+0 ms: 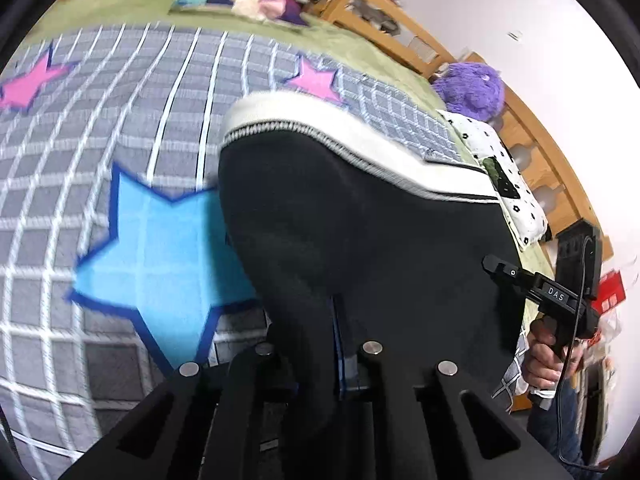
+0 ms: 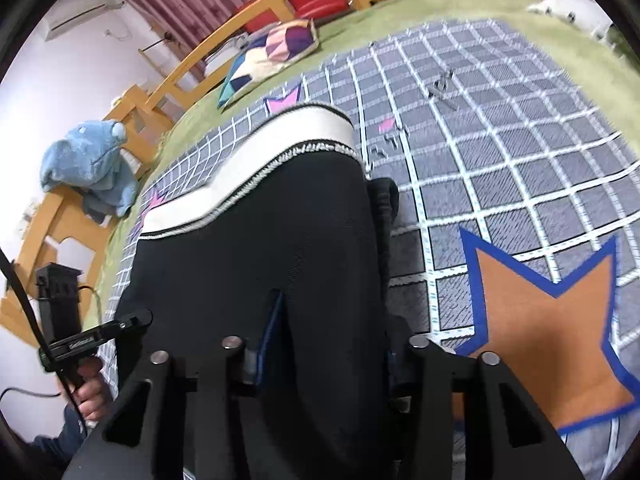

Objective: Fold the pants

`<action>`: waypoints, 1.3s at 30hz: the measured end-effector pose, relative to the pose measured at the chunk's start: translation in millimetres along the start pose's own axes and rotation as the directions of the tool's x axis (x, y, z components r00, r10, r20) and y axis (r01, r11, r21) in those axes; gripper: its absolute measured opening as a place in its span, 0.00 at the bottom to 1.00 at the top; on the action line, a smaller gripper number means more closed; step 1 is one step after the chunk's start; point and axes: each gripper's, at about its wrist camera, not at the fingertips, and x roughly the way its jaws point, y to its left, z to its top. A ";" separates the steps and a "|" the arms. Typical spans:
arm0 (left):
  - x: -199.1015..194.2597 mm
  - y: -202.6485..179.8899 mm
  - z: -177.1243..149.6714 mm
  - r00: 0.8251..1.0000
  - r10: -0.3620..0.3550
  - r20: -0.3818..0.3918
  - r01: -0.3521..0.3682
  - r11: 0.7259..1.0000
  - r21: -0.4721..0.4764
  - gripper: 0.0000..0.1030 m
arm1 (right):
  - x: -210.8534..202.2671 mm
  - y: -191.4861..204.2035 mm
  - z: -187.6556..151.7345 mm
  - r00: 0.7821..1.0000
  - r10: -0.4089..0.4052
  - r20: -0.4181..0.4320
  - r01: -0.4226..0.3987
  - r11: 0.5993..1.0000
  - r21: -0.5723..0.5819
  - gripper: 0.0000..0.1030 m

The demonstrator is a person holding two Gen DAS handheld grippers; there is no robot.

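While both jaws clamp pants (image 1: 360,232) | grid star blanket (image 1: 120,128) | wooden bedframe (image 2: 200,68)

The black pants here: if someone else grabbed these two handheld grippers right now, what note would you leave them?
Left gripper: shut on the black pants, cloth bunched between its fingers.
Right gripper: shut on the same pants, the other side of that end.
Where: the pants are held up at the near end; the white waistband is at the far end, over the grey grid blanket on the bed.
Done: both grips are secure; how far the fold has got cannot be told.
Left: probably carry the held end toward the waistband, lay it flat, then release.
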 end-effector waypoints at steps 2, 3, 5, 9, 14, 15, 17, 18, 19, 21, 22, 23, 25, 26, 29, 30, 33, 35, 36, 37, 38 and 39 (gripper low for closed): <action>-16.3 1.2 9.7 1.000 -0.022 0.013 0.022 1.000 0.012 0.11 | -12.2 20.6 -1.7 0.998 -0.042 0.035 0.043 0.999 -0.006 0.34; -25.6 3.9 14.5 0.999 -0.030 0.019 0.030 0.999 0.010 0.11 | -18.3 28.7 -3.3 0.997 -0.051 0.049 0.052 0.999 -0.012 0.32; -50.8 12.2 26.7 0.999 -0.004 0.054 0.003 1.000 0.025 0.11 | -25.2 52.1 -5.3 0.996 -0.048 0.071 0.049 0.999 -0.010 0.31; -98.5 40.2 40.7 0.993 0.047 0.107 -0.052 0.998 0.041 0.11 | -17.3 98.3 -9.0 0.995 0.026 0.091 -0.025 1.000 -0.011 0.27; -144.4 96.2 50.8 0.979 0.162 0.124 -0.167 0.986 0.027 0.11 | 25.8 163.1 -10.0 0.986 0.151 0.065 -0.150 0.988 -0.022 0.24; -145.2 111.8 50.4 0.974 0.192 0.117 -0.195 0.981 0.014 0.11 | 39.7 175.4 -10.5 0.987 0.153 0.050 -0.151 0.988 -0.037 0.24; -137.6 134.7 47.1 0.974 0.206 0.090 -0.206 0.978 -0.007 0.11 | 68.9 193.7 -12.7 0.988 0.151 -0.003 -0.151 0.987 -0.047 0.24; -130.1 147.2 44.5 0.977 0.203 0.066 -0.202 0.979 -0.025 0.13 | 81.9 199.6 -14.5 0.991 0.131 -0.016 -0.131 0.990 -0.060 0.25; -120.9 161.7 41.4 0.981 0.191 0.043 -0.188 0.981 -0.056 0.14 | 92.6 203.3 -16.7 0.996 0.087 -0.012 -0.088 0.992 -0.085 0.28; -108.7 180.6 35.7 0.981 0.189 0.032 -0.186 0.978 -0.099 0.24 | 104.6 201.0 -19.0 0.999 0.037 -0.004 -0.038 0.992 -0.122 0.32; -103.8 184.5 34.0 0.981 0.191 0.026 -0.187 0.977 -0.105 0.27 | 108.6 195.8 -17.5 0.999 0.043 -0.010 -0.044 0.992 -0.115 0.35; -98.9 186.7 31.5 0.980 0.197 0.018 -0.194 0.975 -0.108 0.31 | 113.4 188.4 -16.3 0.998 0.053 -0.025 -0.055 0.994 -0.098 0.36; -94.8 187.5 25.9 0.976 0.216 0.012 -0.215 0.973 -0.089 0.34 | 120.0 176.1 -15.1 0.998 0.052 -0.048 -0.055 0.995 -0.081 0.42; -95.0 183.0 24.8 0.969 0.246 0.011 -0.244 0.968 -0.063 0.35 | 122.9 174.7 -15.9 0.998 0.039 -0.053 -0.043 0.996 -0.076 0.45; -110.5 172.3 18.1 0.946 0.319 0.052 -0.317 0.947 -0.040 0.35 | 109.2 187.8 -17.1 0.998 -0.051 -0.030 0.047 0.991 -0.125 0.47; -118.6 169.2 13.9 0.939 0.339 0.067 -0.337 0.941 -0.033 0.35 | 96.6 195.0 -19.5 0.995 -0.103 0.010 0.104 0.984 -0.146 0.46; -139.6 158.8 -1.7 0.935 0.339 0.102 -0.340 0.940 -0.014 0.36 | 61.3 210.9 -28.6 0.990 -0.099 0.096 0.114 0.979 -0.170 0.46; -149.4 147.8 -14.3 0.935 0.332 0.121 -0.335 0.942 0.003 0.36 | 41.6 225.5 -44.0 0.990 -0.048 0.133 0.075 0.975 -0.208 0.46; -153.2 142.2 -22.1 0.934 0.332 0.132 -0.336 0.942 0.014 0.39 | 36.9 234.5 -53.4 0.987 -0.043 0.152 0.080 0.966 -0.248 0.46; -156.3 136.8 -33.0 0.931 0.334 0.146 -0.341 0.940 0.025 0.41 | 35.1 240.2 -62.1 0.986 -0.039 0.165 0.086 0.955 -0.285 0.46; -157.0 134.3 -40.5 0.930 0.335 0.152 -0.343 0.939 0.030 0.42 | 37.0 247.3 -71.0 0.985 -0.038 0.167 0.091 0.941 -0.326 0.46; -156.1 132.0 -52.8 0.928 0.340 0.153 -0.350 0.936 0.038 0.42 | 40.9 250.8 -81.4 0.987 -0.039 0.156 0.094 0.928 -0.361 0.46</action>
